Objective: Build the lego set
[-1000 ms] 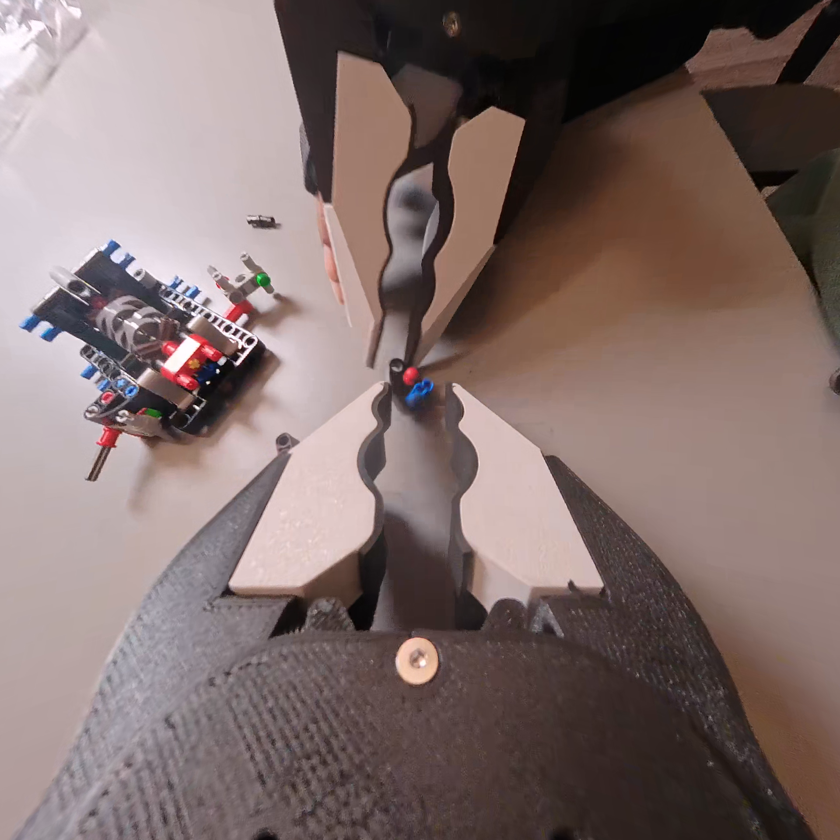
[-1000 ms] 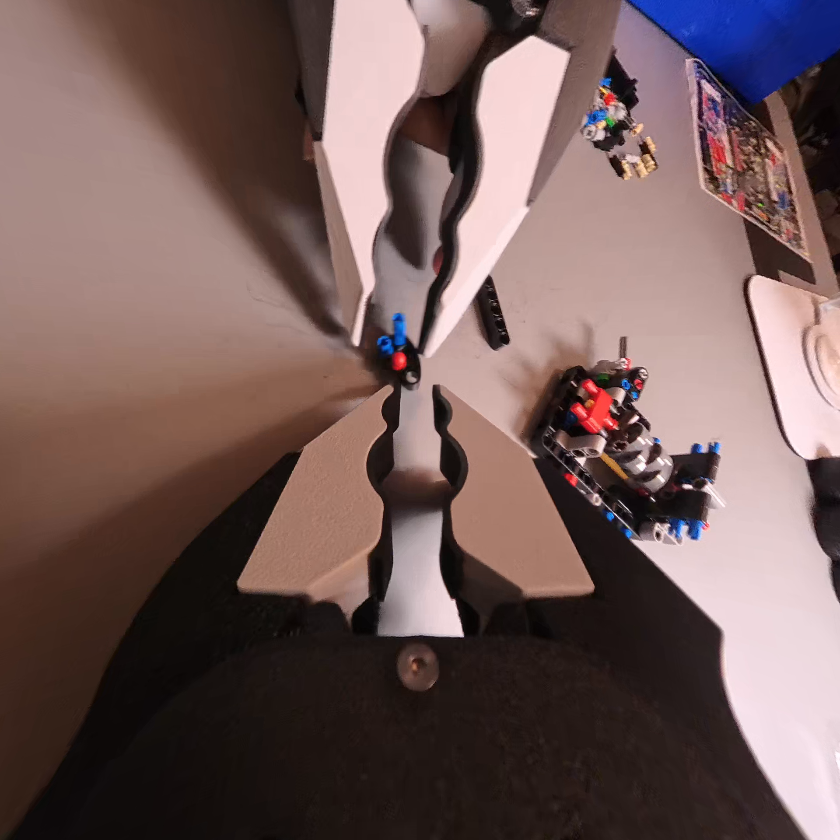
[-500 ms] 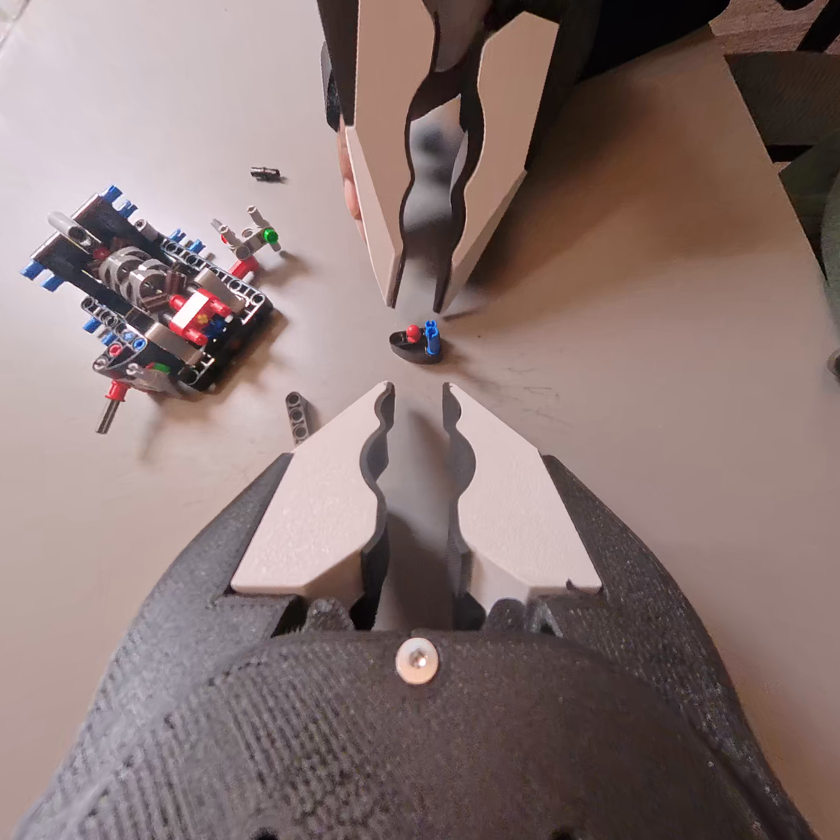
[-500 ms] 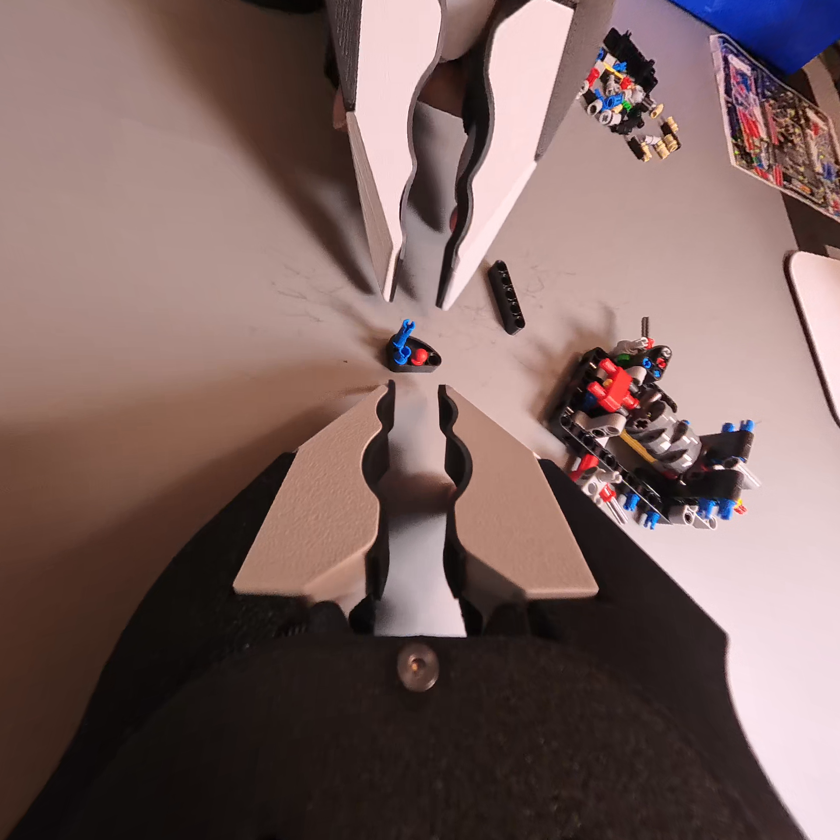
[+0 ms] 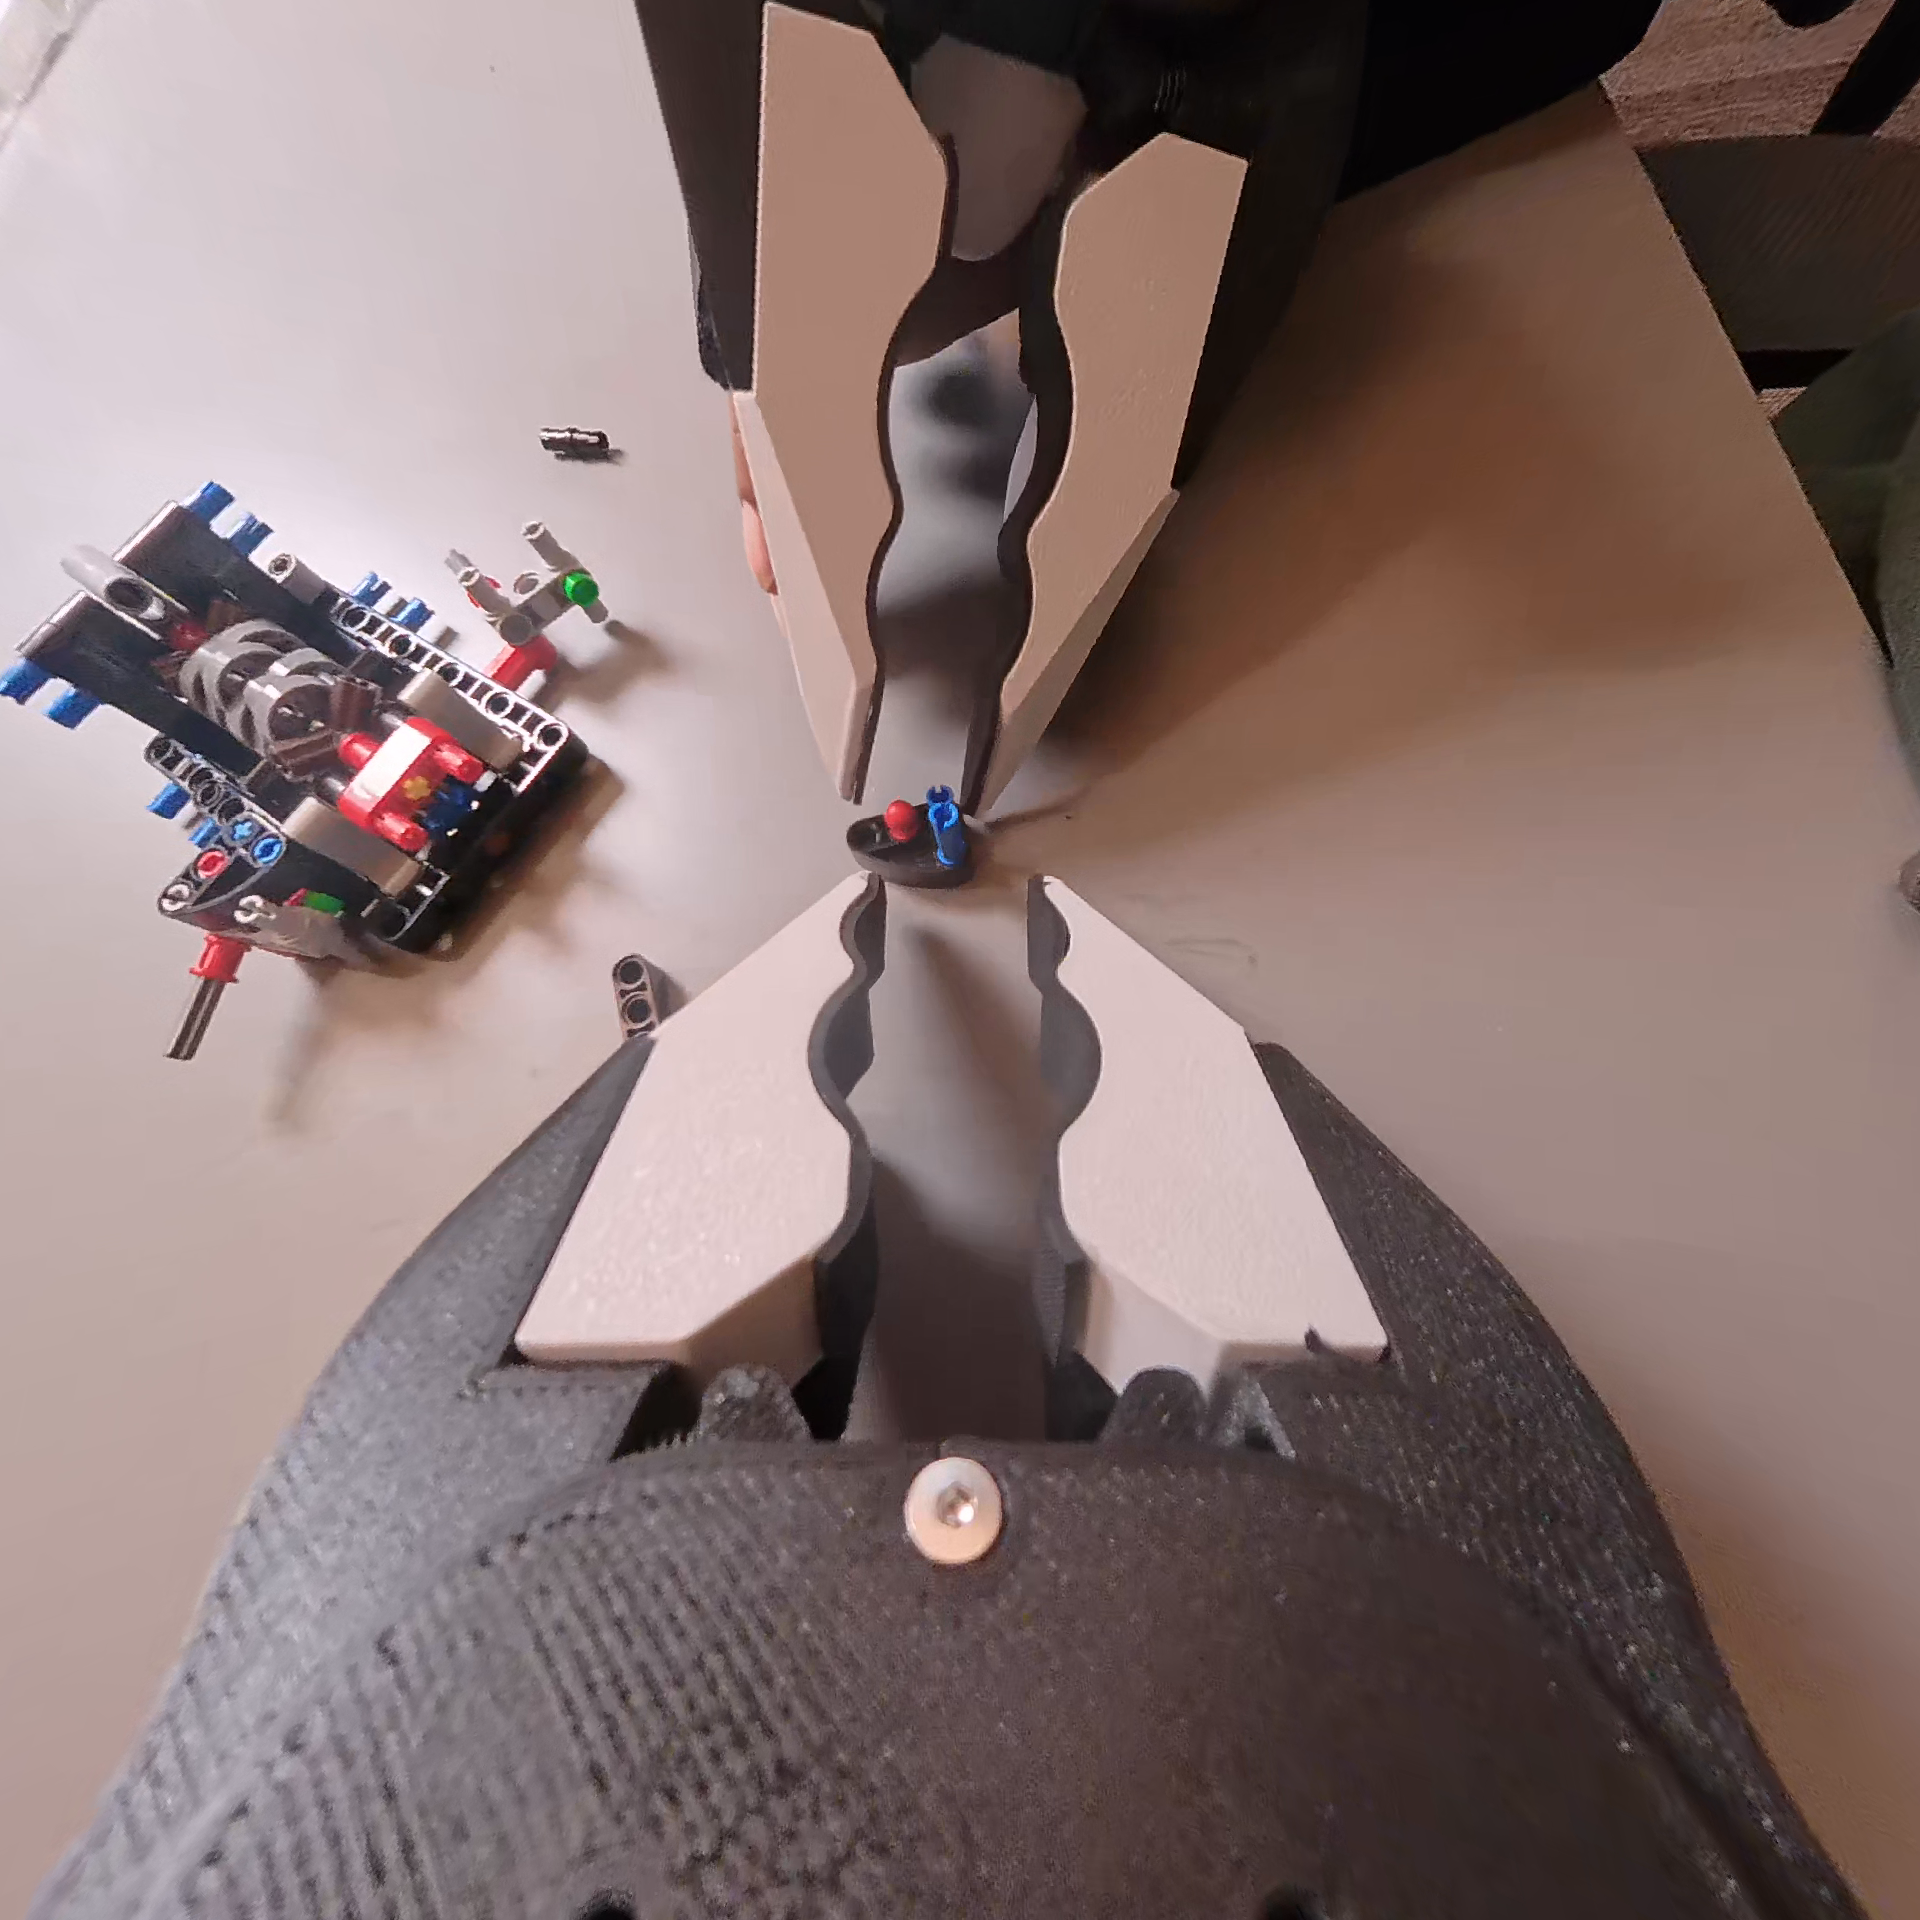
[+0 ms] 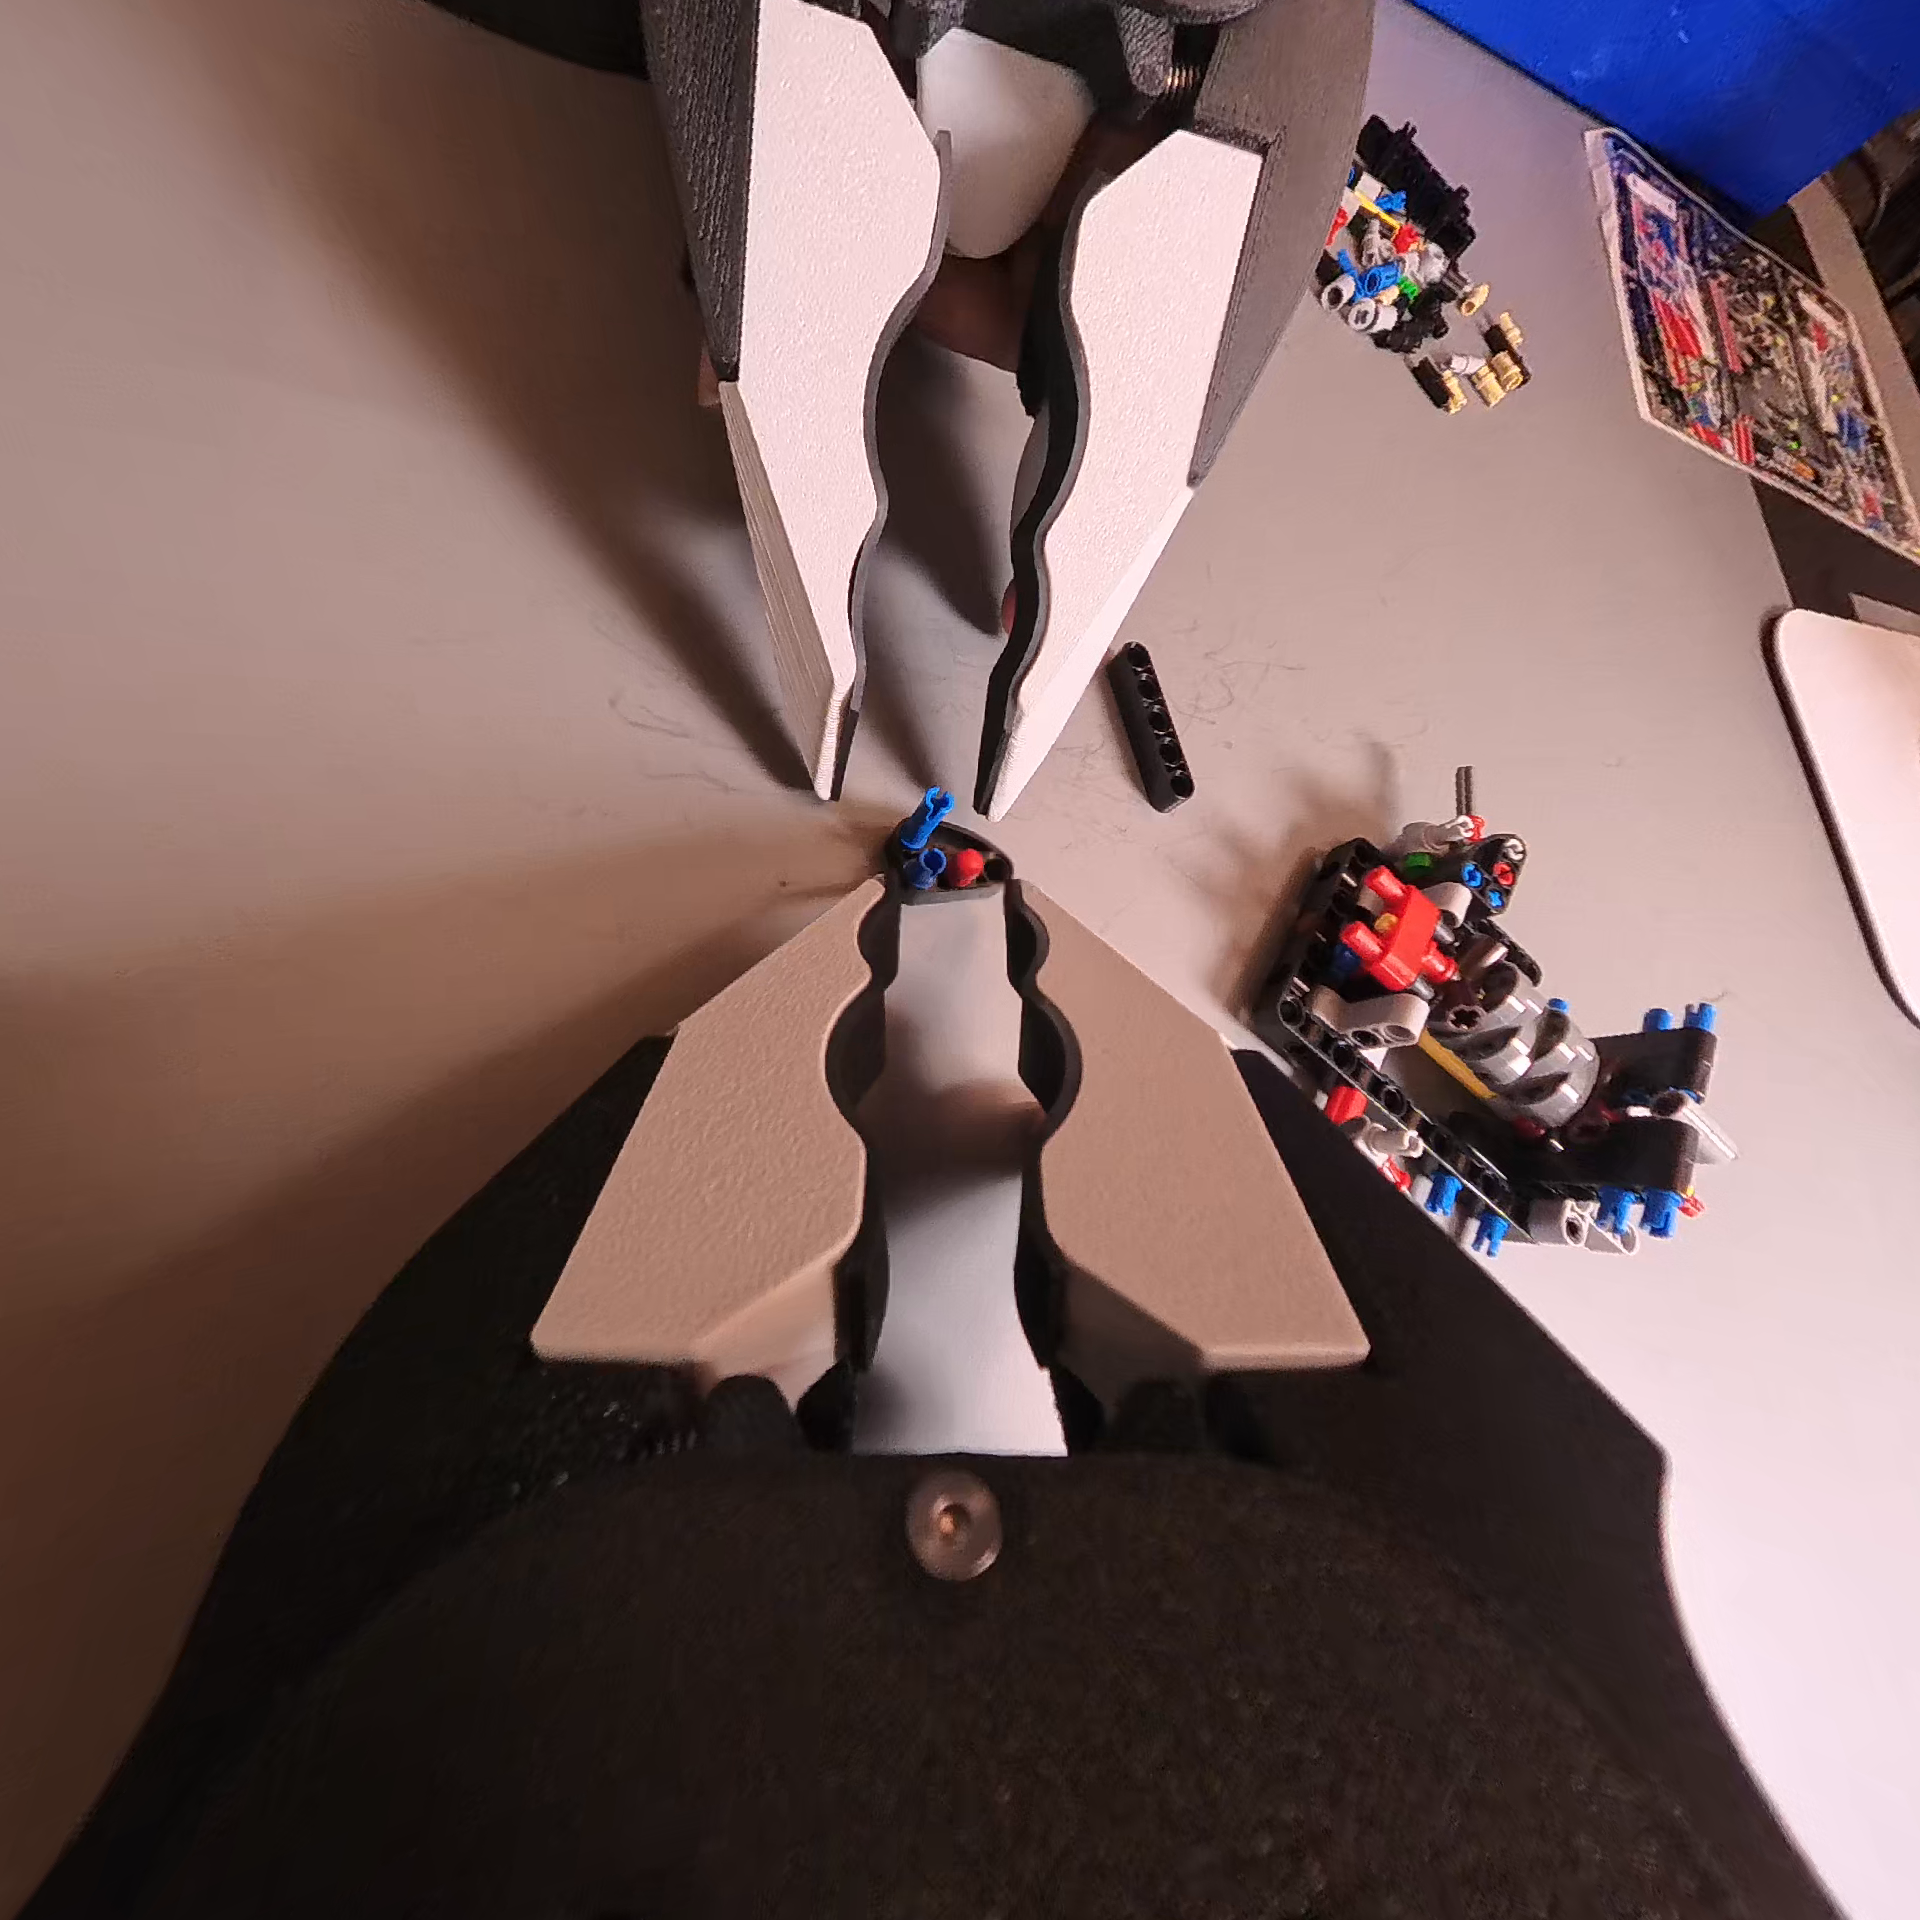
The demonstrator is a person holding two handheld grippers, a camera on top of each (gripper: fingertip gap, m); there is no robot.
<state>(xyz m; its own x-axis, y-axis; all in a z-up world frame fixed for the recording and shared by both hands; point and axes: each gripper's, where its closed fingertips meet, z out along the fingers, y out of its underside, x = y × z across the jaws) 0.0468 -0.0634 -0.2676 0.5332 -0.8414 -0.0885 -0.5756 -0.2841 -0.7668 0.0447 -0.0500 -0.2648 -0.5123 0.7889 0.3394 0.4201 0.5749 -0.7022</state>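
Observation:
A small black lego piece [image 5: 906, 854] with a red pin and a blue pin lies on the table. In the right wrist view [image 6: 951, 871] a second blue pin shows at its far edge. My left gripper [image 5: 954, 883] is open, its tips just short of the piece. My right gripper [image 6: 948, 885] is open, its tips on either side of the piece, and it comes in from the top of the left wrist view [image 5: 916, 819]. The left gripper [image 6: 909, 802] faces it from the top of the right wrist view. The partly built model [image 5: 301, 748] stands to the side [image 6: 1455, 1049].
A black beam [image 6: 1148, 727] lies next to the left gripper. A small grey, green and red subassembly [image 5: 535, 603] and a dark pin [image 5: 577, 442] lie near the model. A pile of loose parts [image 6: 1403, 270], an instruction sheet [image 6: 1766, 343] and a white tray [image 6: 1860, 790] are farther off. Less than 4 cm separates the two grippers' tips.
One second ago both grippers' tips met at the piece. Half a second ago they had backed away, leaving it on the table. Now both have closed in on it again.

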